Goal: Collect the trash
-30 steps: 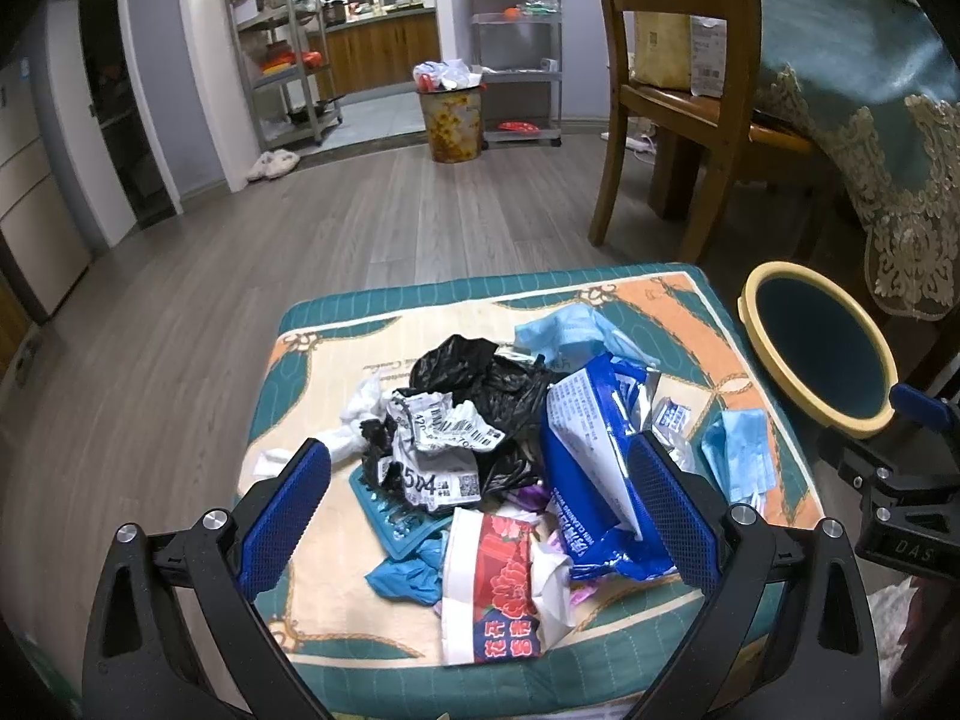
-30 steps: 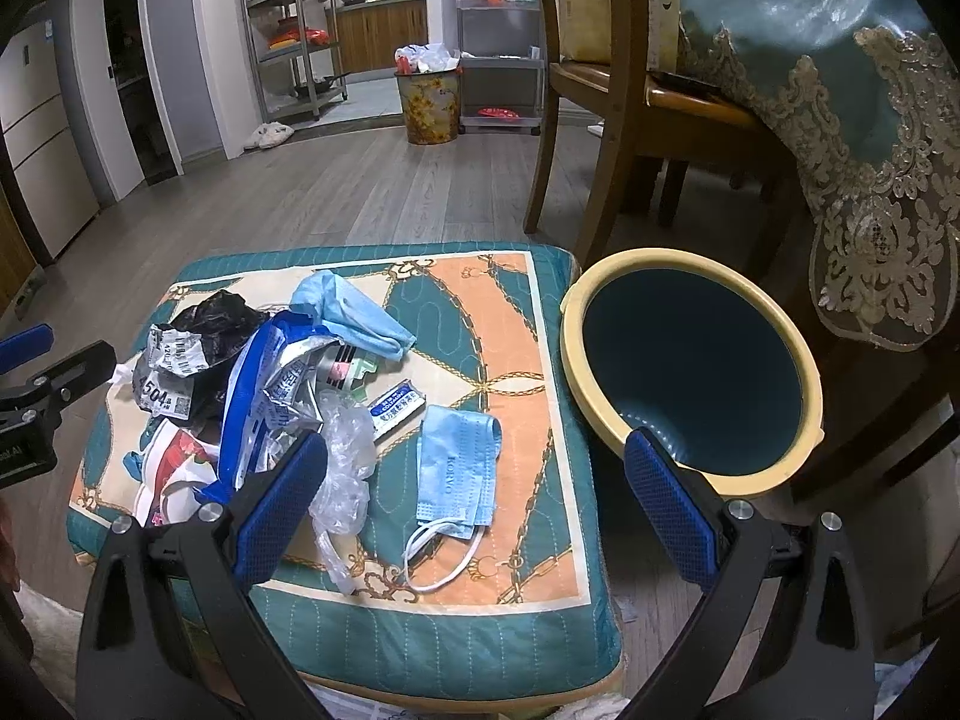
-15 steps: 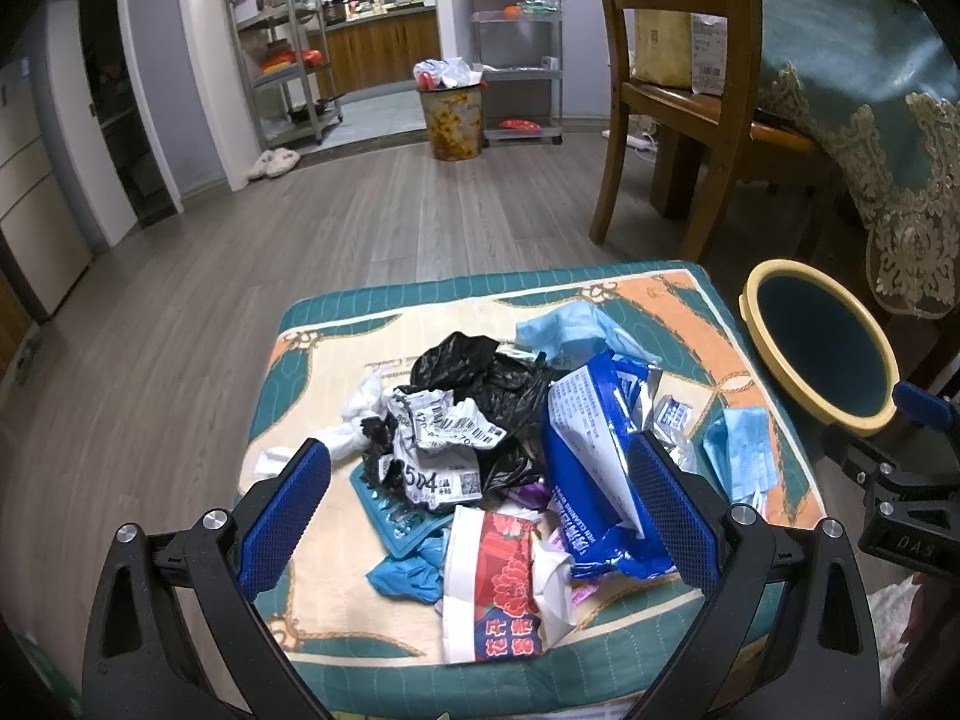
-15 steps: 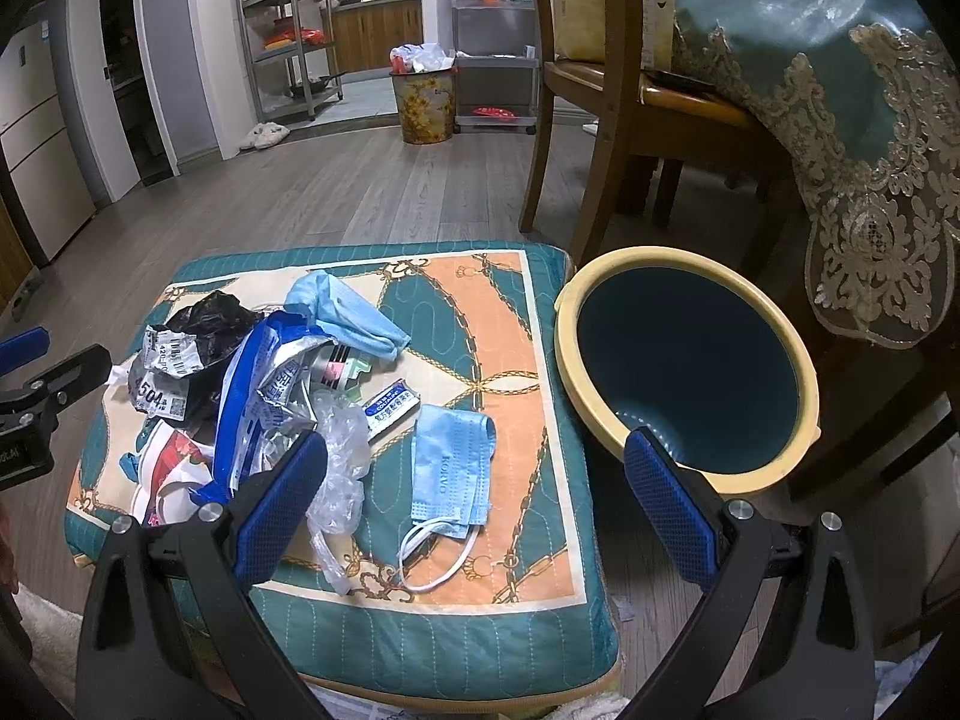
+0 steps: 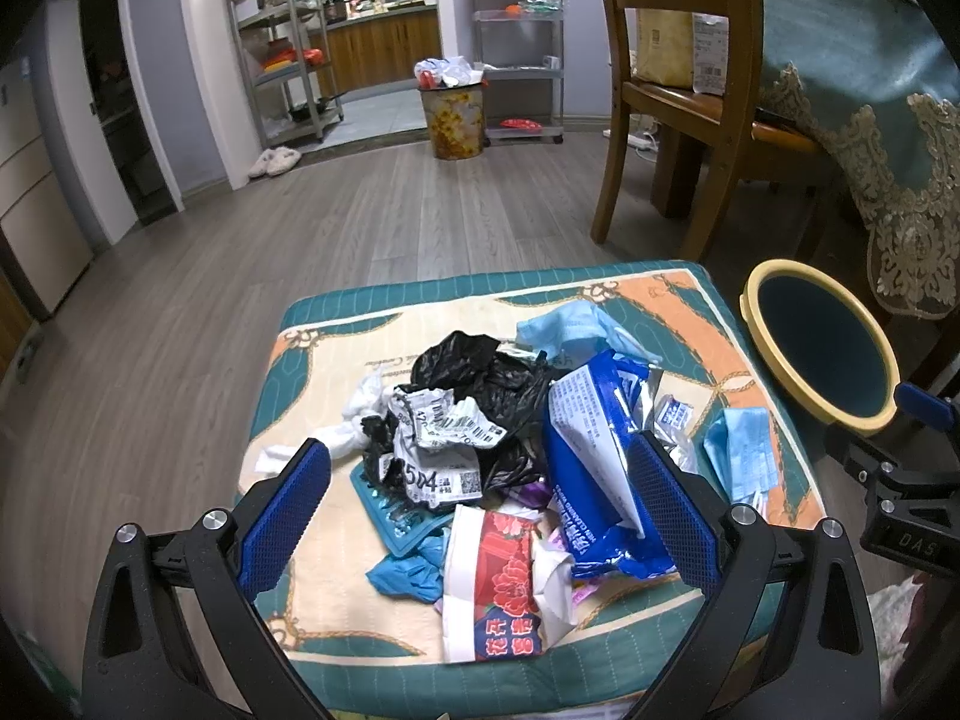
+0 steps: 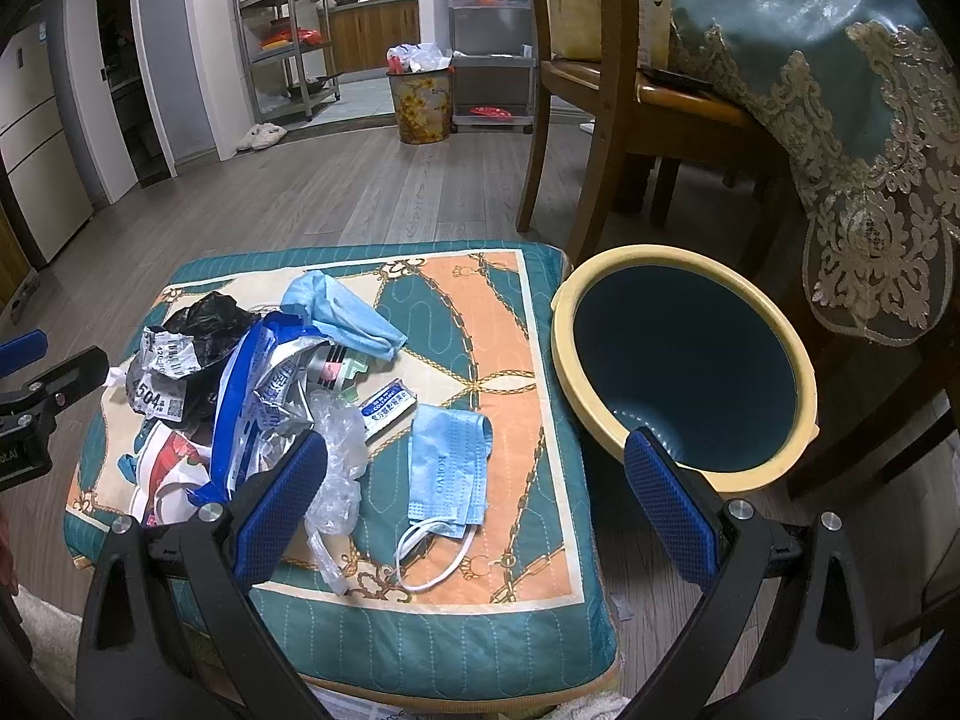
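A heap of trash lies on a teal and orange cushion [image 5: 336, 360]: a black plastic bag [image 5: 480, 372], a crumpled label [image 5: 438, 420], a blue wrapper [image 5: 594, 450], a red and white packet [image 5: 498, 588]. A blue face mask [image 6: 447, 468] and clear plastic [image 6: 336, 462] lie nearer the right side. A yellow-rimmed bin [image 6: 684, 360] stands right of the cushion. My left gripper [image 5: 474, 516] is open over the heap's near side. My right gripper [image 6: 474, 504] is open above the mask, empty.
A wooden chair [image 5: 678, 90] and a table with a lace-edged teal cloth [image 6: 840, 90] stand behind the bin. A full flowered waste bin [image 5: 453, 114] and metal shelves [image 5: 282, 42] are far back across the wood floor.
The right gripper has drifted slightly right and closer to the cushion. The left gripper has hardly moved. Both stay open.
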`<control>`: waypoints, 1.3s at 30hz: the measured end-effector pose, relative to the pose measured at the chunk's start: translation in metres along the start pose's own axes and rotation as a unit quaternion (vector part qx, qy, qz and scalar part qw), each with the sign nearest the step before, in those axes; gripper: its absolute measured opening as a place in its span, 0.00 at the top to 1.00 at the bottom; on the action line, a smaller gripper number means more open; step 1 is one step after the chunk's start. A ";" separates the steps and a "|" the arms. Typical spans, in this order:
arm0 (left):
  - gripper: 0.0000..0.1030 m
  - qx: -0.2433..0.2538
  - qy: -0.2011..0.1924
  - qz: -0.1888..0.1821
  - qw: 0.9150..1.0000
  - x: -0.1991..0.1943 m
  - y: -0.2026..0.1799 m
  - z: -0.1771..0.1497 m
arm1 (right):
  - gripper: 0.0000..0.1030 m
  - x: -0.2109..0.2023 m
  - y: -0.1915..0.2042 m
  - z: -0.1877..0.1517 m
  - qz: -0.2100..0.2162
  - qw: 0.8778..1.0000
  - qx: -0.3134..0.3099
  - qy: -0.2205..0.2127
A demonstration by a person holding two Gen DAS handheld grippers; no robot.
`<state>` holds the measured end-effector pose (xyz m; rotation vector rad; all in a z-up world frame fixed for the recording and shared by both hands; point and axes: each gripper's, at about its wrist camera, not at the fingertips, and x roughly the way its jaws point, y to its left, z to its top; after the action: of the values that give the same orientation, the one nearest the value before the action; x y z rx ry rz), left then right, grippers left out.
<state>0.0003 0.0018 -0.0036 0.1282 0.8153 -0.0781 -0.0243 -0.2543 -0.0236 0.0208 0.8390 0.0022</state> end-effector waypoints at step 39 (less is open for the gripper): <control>0.05 0.069 -0.049 0.012 0.996 0.013 0.016 0.039 | 0.06 0.035 0.006 0.002 0.089 0.994 0.025 0.058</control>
<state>0.0385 0.0114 0.0147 0.2631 0.7108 -0.1183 0.0012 -0.2481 -0.0483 0.1441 0.9516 0.1503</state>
